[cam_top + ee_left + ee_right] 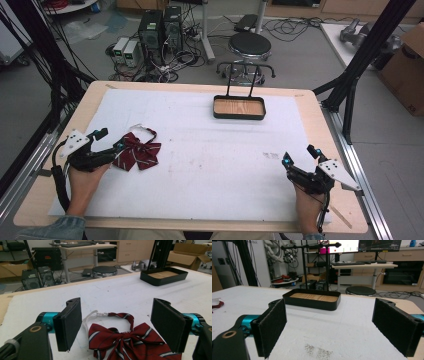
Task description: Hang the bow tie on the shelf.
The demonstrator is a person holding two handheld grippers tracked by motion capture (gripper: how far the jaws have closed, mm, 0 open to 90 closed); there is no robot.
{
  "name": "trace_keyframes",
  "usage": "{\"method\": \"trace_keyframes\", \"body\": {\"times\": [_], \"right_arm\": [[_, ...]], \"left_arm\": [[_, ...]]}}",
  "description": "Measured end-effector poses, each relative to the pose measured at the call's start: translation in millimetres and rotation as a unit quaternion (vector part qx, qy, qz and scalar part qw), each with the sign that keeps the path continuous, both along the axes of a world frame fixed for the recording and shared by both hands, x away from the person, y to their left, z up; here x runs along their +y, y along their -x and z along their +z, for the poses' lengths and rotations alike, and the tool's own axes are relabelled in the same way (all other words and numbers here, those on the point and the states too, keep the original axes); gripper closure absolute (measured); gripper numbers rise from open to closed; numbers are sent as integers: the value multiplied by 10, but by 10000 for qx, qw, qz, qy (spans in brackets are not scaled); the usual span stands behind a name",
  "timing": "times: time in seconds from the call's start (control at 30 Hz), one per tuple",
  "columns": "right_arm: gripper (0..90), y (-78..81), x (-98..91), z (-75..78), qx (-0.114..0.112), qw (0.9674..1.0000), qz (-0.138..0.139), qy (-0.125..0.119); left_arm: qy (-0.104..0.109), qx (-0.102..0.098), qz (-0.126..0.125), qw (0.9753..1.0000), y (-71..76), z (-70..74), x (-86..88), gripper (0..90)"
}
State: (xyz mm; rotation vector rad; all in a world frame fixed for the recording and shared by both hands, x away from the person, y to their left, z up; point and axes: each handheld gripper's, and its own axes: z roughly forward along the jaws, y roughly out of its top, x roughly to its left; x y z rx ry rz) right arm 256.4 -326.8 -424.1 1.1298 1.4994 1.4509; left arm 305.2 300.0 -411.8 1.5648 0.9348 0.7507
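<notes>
Fingers of the left gripper (116, 326) stand spread wide, straddling the red striped bow tie (130, 341) without touching it; the tie lies flat near the left edge of the desk (200, 200). Judged soft, light and limp, it should be pinched at the central knot, not the loose white strap (87, 317). The right gripper (338, 327) rests released near the right edge, well apart, facing the black tray (312, 300) at the far edge.

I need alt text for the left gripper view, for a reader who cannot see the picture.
The left gripper is open, its two black padded jaws on either side of a dark red striped bow tie with a white neck strap, lying on the white table cover. Farther back on the right stands a black tray with a wooden bottom.
</notes>
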Motion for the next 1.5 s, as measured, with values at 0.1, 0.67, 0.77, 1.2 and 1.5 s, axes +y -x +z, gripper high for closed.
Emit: {"method": "trace_keyframes", "body": {"times": [0.1, 0.67, 0.77, 1.2, 1.5], "right_arm": [[113, -4, -3, -3, 5, 10000, 29, 16], [113, -2, 12, 3, 2, 10000, 49, 74], [113, -4, 17, 1, 22, 9999, 67, 79], [114, -26, 28, -12, 61, 9999, 100, 104], [113, -16, 36, -13, 87, 9999, 100, 102]], "left_arm": [[-10, -1, -20, 10000, -5, 3, -1, 253], [-35, -30, -126, 9999, -2, 6, 7, 255], [-25, -24, -157, 9999, -4, 5, 7, 256], [-249, 253, -428, 9985, -157, -47, -39, 291], [-340, 423, -669, 9963, -340, -117, -104, 321]]}}
